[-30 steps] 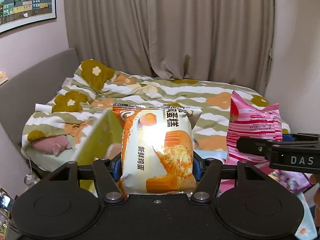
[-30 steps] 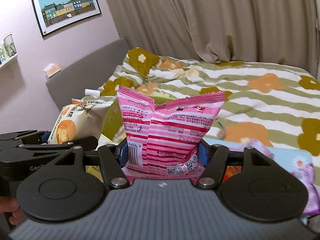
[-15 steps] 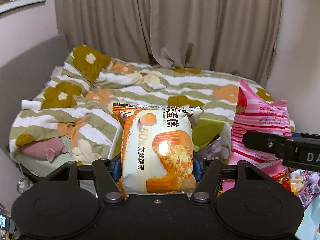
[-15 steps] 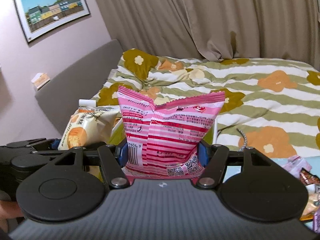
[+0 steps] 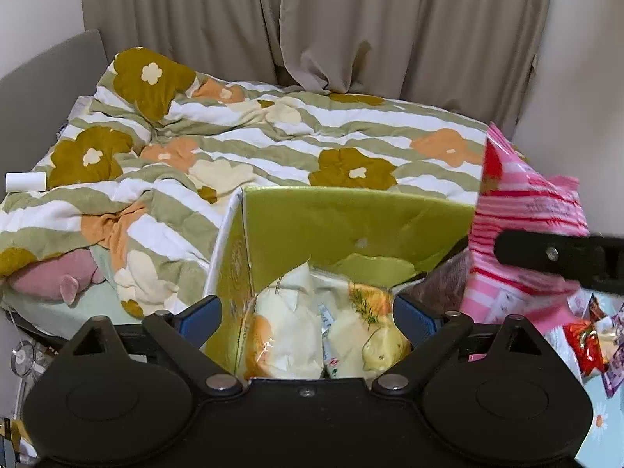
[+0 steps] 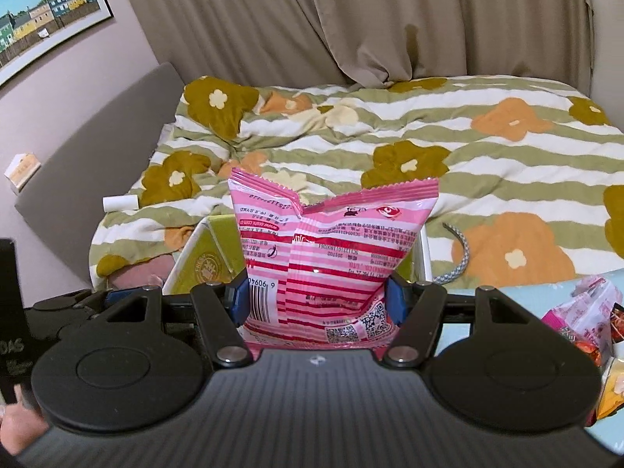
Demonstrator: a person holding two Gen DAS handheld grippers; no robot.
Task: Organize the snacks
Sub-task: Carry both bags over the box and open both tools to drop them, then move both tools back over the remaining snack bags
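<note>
In the left wrist view, the left gripper (image 5: 308, 318) is seen spread wide and empty at lower centre, above the green box (image 5: 351, 230) where the cake packet (image 5: 284, 335) lies. In the right wrist view, the pink packet (image 6: 327, 257) is clamped mid-frame by the right gripper (image 6: 316, 298).

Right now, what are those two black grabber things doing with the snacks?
Someone is tidying snacks into a green box. The left gripper is open above the box, with a cake packet lying inside. The right gripper holds a pink bag next to the box, not yet dropped in.
</note>
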